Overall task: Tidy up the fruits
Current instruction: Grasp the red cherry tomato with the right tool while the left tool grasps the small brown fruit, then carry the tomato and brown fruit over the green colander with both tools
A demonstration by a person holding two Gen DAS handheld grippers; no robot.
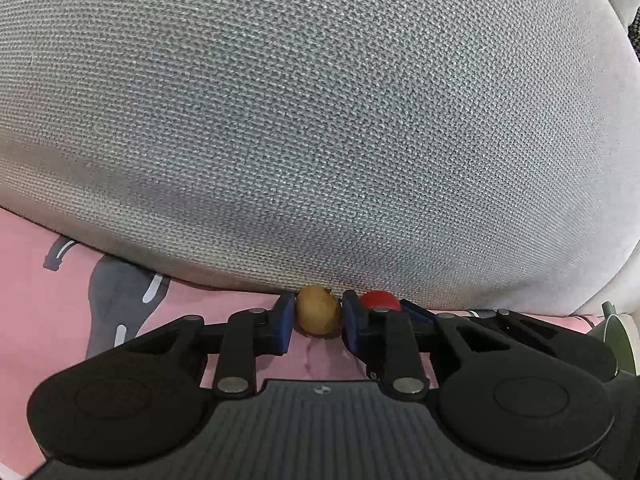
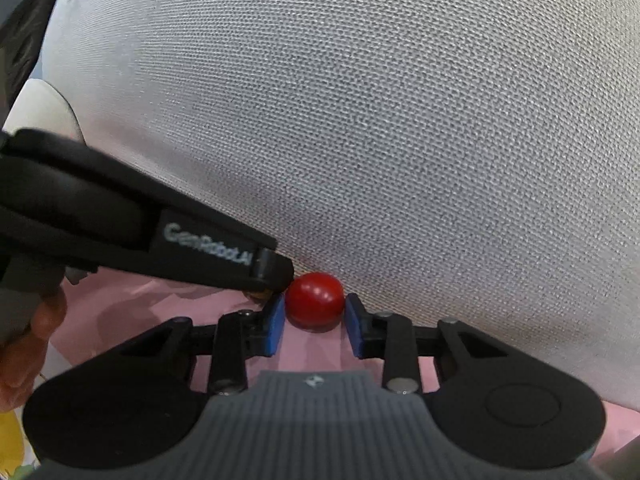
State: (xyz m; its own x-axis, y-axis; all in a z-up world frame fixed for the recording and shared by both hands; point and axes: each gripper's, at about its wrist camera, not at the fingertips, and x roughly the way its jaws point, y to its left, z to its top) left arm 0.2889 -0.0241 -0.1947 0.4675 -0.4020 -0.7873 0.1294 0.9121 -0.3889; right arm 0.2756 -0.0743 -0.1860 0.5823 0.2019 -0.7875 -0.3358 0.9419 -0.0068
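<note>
Both fruits are gripped but not yet sorted: the left tongs (image 1: 318,318) clamp a brown fruit (image 1: 318,315) and the right tongs (image 2: 315,318) a red fruit (image 2: 315,299), side by side on the pink sheet (image 1: 40,320) against the grey cushion (image 1: 320,120).

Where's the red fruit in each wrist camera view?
Left wrist: red fruit right of centre, partly hidden behind a blue finger, beside the brown fruit.
Right wrist: red fruit centre, between the right gripper pads.
Shared landmark: grey cushion behind.
</note>
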